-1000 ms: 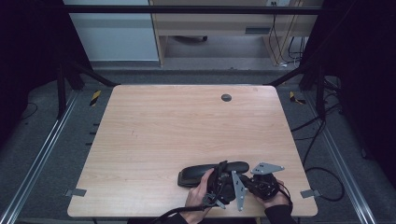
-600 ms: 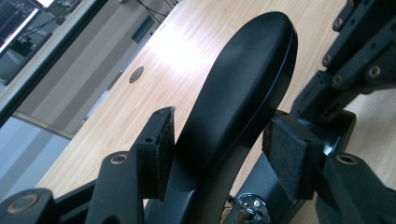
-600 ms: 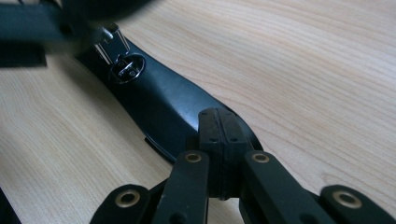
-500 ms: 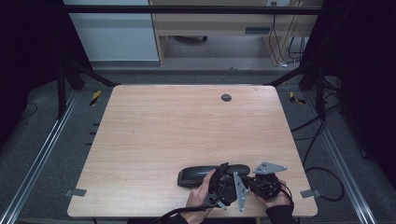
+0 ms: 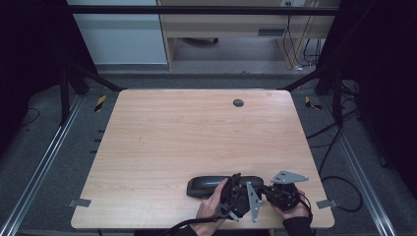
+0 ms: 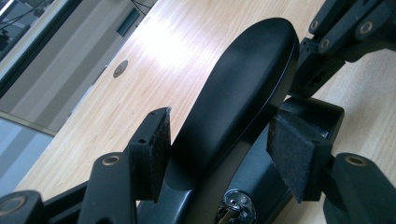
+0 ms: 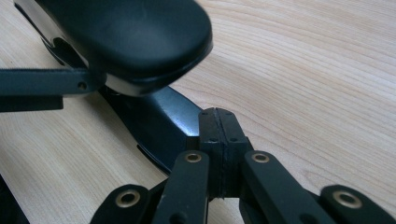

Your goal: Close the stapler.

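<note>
Stapler (image 5: 223, 185) lies w/ long axis left-right, near edge; left gripper (image 6: 219, 154) jaws apart, straddling it; right gripper (image 7: 218, 140) pressed together, probably empty, beside its right end.

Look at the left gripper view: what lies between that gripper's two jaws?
The black stapler lies there, its curved top arm running up between the two padded jaws of the left gripper. The jaws stand apart on either side of it.

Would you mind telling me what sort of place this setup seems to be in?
Probably a lab or recording workspace rather than a home. A bare wooden table stands inside a metal frame with dark curtains at the sides, and loose cables trail over the grey carpet.
</note>
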### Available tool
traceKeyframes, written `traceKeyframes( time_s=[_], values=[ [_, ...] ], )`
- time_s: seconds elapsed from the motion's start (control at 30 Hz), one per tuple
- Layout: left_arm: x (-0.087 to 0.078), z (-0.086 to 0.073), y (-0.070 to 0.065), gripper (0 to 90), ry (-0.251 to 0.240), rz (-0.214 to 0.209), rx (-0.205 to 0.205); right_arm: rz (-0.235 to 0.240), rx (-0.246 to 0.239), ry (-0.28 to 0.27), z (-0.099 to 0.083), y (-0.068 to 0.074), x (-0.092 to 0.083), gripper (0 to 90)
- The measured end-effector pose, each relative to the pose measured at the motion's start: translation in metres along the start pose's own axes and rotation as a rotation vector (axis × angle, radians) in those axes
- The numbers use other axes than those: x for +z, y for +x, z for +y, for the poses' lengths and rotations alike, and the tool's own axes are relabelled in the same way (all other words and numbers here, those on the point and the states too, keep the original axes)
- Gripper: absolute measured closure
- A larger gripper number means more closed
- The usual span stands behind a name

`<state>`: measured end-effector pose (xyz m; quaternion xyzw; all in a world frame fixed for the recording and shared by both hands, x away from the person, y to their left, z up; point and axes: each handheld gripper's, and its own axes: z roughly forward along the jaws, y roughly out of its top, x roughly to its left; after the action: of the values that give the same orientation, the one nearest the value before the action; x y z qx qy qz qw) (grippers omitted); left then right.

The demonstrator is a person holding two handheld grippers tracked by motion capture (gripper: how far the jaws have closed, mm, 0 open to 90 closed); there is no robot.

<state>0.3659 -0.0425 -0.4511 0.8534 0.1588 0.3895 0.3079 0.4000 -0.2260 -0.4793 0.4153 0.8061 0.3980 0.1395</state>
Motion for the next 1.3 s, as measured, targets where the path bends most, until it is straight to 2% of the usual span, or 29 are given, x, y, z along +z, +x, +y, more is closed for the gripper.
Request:
traceKeyframes(
  time_s=[0.27, 0.43, 0.63, 0.83, 0.9, 0.93, 1.03, 1.3],
  values=[
    [-0.002, -0.001, 0.002, 37.9, 0.001, -0.017, -0.016, -0.005, 0.007, -0.001, 0.0, -0.001, -0.001, 90.0],
    [-0.007, -0.001, 0.003, 36.7, 0.015, -0.038, -0.01, -0.012, 0.01, -0.009, 0.0, -0.003, -0.002, 90.0],
    [-0.023, 0.003, 0.01, 37.7, -0.029, -0.047, -0.026, -0.021, 0.011, -0.016, 0.0, -0.004, -0.002, 90.0],
    [-0.033, 0.002, 0.026, 37.6, -0.044, -0.066, -0.077, -0.021, 0.025, -0.026, 0.0, -0.005, -0.005, 90.0],
    [-0.036, 0.0, 0.033, 37.8, -0.047, -0.059, -0.094, -0.018, 0.034, -0.03, 0.0, -0.005, -0.005, 90.0],
    [-0.037, -0.001, 0.038, 37.9, -0.045, -0.06, -0.108, -0.022, 0.023, -0.035, 0.0, -0.006, -0.005, 90.0],
    [-0.039, -0.005, 0.049, 38.0, -0.049, -0.073, -0.139, -0.022, 0.033, -0.043, 0.001, -0.006, -0.006, 90.0],
    [-0.046, -0.028, 0.084, 39.7, -0.037, -0.069, -0.266, -0.033, 0.041, -0.063, 0.002, -0.008, -0.01, 90.0]
  ],
)
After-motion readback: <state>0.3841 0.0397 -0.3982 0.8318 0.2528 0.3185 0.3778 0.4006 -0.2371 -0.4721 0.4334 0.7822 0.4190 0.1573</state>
